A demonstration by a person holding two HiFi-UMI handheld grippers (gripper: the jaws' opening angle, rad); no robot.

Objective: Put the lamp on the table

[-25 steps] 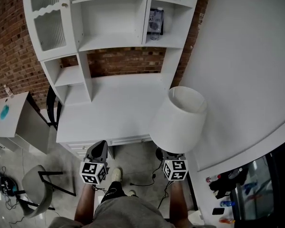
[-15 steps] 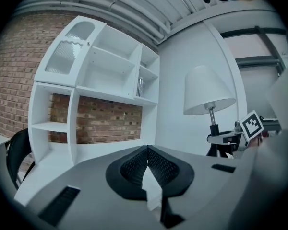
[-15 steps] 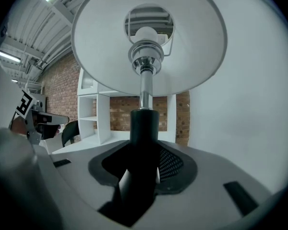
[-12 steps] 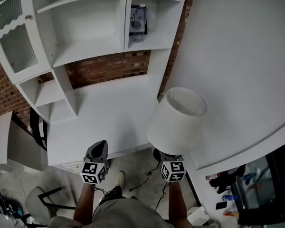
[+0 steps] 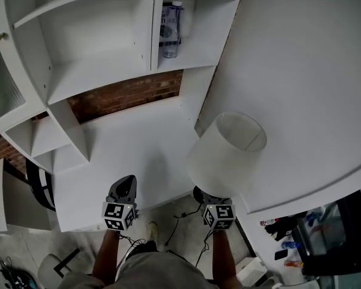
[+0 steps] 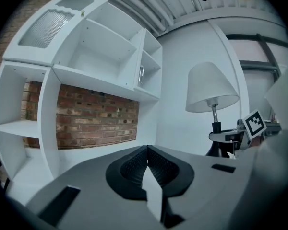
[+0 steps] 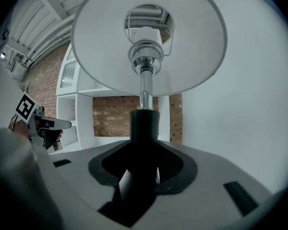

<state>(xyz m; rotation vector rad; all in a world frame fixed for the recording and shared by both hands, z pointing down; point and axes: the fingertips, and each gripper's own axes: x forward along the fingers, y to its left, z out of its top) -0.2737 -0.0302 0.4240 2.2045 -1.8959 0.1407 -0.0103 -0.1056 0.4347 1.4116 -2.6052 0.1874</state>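
A lamp (image 5: 225,155) with a white cone shade, a chrome neck and a black stem (image 7: 144,128) stands upright in the air, just off the front right corner of the white desk (image 5: 132,155). My right gripper (image 5: 213,198) is shut on the black stem under the shade; in the right gripper view the stem fills the gap between its pads (image 7: 143,171). My left gripper (image 5: 126,185) hovers over the desk's front edge with its jaws together and nothing in them (image 6: 146,164). The left gripper view shows the lamp (image 6: 211,87) to its right.
A white hutch with open shelves (image 5: 96,47) rises from the back of the desk against a brick wall (image 5: 126,95). A water bottle (image 5: 169,23) stands in the upper right cubby. A white wall (image 5: 301,83) runs close on the right. A cord and dark items lie on the floor (image 5: 186,212).
The desk and hutch have come closer and slid left in the head view. Both grippers and the lamp keep their places in the picture, now at the desk's front edge.
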